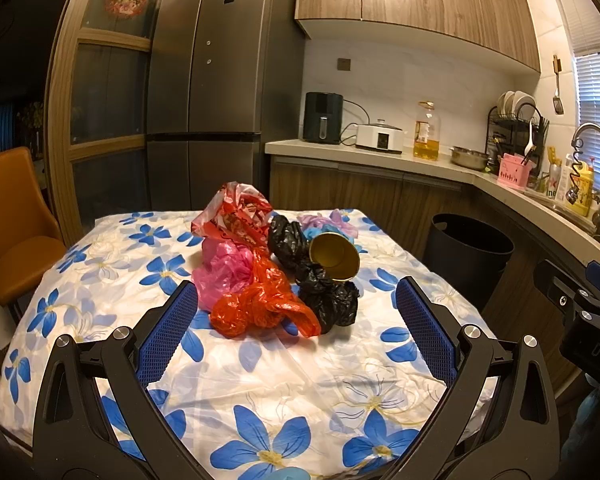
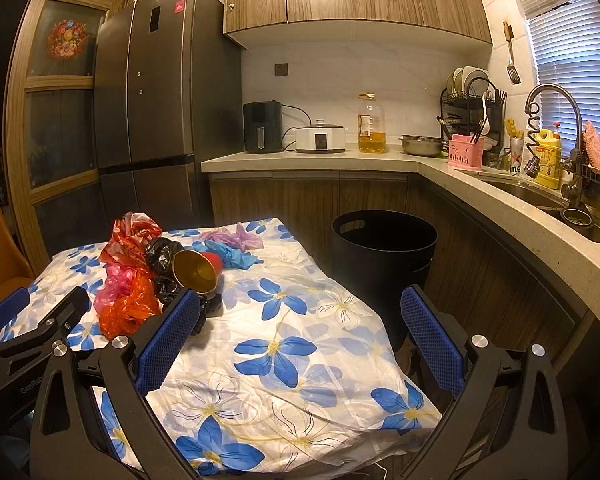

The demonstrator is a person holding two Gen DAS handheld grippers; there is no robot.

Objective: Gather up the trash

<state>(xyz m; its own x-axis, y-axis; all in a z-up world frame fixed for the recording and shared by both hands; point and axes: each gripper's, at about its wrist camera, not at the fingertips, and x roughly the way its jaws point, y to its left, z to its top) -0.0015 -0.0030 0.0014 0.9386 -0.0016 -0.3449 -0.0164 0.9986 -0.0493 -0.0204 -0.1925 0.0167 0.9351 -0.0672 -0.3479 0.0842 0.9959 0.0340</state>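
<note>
A heap of trash lies on the flowered tablecloth (image 1: 300, 392): an orange plastic bag (image 1: 260, 304), a pink bag (image 1: 224, 268), a red-and-white bag (image 1: 236, 216), black bags (image 1: 328, 292), a tipped gold-lined cup (image 1: 336, 256) and blue and purple gloves (image 2: 232, 256). My left gripper (image 1: 296, 300) is open, its blue pads either side of the orange bag, short of it. My right gripper (image 2: 300, 312) is open over bare cloth, to the right of the heap (image 2: 140, 280). A black trash bin (image 2: 384, 252) stands on the floor beyond the table's right edge.
An orange chair (image 1: 12, 232) stands left of the table. A dark fridge (image 1: 216, 92) is behind it. The counter (image 2: 500, 196) wraps around the right with an oil bottle (image 2: 372, 124), appliances, a dish rack and a sink (image 2: 540, 196). The other gripper (image 1: 580, 312) shows at right.
</note>
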